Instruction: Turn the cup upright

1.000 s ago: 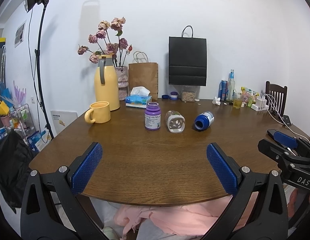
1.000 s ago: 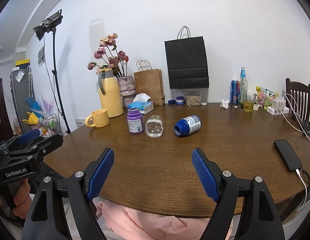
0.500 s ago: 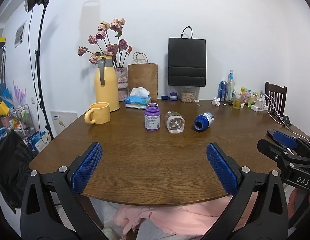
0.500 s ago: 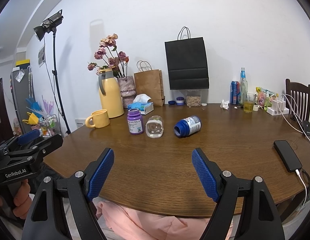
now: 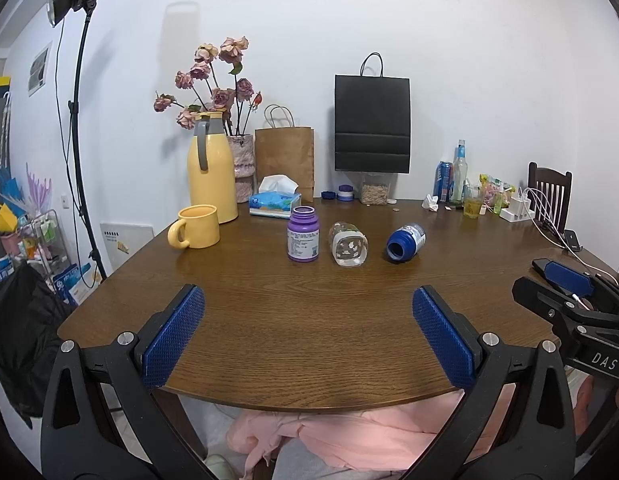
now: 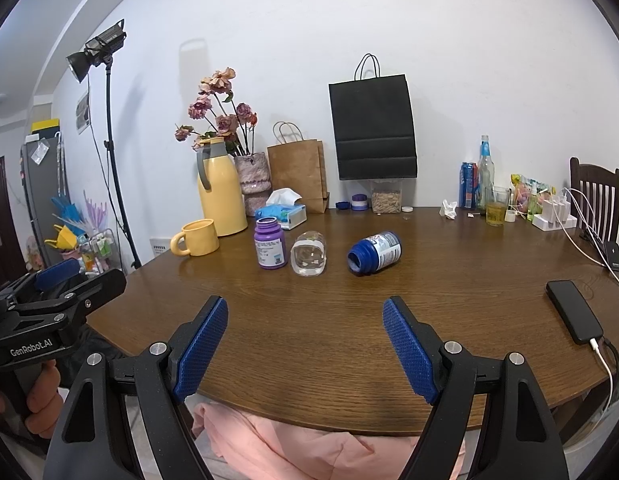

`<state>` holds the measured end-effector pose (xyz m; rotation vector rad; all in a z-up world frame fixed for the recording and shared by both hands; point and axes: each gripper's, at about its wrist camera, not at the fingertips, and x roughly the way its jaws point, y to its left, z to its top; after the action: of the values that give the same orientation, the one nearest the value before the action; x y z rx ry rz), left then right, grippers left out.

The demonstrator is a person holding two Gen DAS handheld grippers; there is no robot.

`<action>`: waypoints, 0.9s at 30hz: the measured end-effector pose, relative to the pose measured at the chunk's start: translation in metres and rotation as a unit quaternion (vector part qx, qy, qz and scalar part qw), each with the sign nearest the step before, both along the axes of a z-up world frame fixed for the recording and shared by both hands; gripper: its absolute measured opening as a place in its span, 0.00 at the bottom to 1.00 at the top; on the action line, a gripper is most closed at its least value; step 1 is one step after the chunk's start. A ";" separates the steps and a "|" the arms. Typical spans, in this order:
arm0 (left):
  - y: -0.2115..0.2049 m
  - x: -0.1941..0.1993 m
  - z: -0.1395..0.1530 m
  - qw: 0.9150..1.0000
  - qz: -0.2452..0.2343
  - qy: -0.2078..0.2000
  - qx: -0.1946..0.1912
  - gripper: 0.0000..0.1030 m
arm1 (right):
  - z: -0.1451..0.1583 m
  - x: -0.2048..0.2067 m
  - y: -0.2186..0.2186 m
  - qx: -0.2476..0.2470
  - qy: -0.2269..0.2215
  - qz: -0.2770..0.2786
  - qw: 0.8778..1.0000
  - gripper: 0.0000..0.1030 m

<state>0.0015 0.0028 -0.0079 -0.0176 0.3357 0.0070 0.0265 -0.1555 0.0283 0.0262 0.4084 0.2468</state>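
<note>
A clear glass cup (image 5: 348, 249) lies on its side in the middle of the brown table (image 5: 309, 320), its mouth toward me; it also shows in the right wrist view (image 6: 308, 258). A blue bottle (image 5: 405, 241) lies on its side to its right (image 6: 374, 253). A purple bottle (image 5: 303, 239) stands upright to its left (image 6: 270, 248). My left gripper (image 5: 307, 338) is open and empty near the table's front edge. My right gripper (image 6: 305, 350) is open and empty, also near the front edge, well short of the cup.
A yellow mug (image 5: 196, 227), yellow thermos (image 5: 211, 168), flower vase, tissue box (image 5: 274, 201) and paper bags stand at the back left. Drinks, snacks and a charger sit at the back right. A black phone (image 6: 573, 311) on a cable lies at the right.
</note>
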 end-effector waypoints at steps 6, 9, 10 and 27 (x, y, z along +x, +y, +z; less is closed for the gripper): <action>-0.002 0.000 0.001 1.000 0.000 0.002 0.001 1.00 | 0.000 0.001 0.000 0.000 0.001 0.000 1.000 0.82; -0.002 0.000 0.001 1.000 0.000 0.002 0.000 1.00 | -0.001 0.001 0.000 0.000 0.001 0.001 1.000 0.82; -0.002 0.000 0.001 1.000 0.000 0.002 0.000 1.00 | -0.002 0.002 0.000 0.000 0.003 0.002 1.000 0.82; -0.011 0.005 -0.002 1.000 -0.010 0.011 0.004 1.00 | 0.009 0.002 0.001 -0.012 0.010 -0.006 1.000 0.82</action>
<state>0.0066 -0.0084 -0.0095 -0.0070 0.3582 -0.0107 0.0280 -0.1542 0.0372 0.0071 0.4319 0.2297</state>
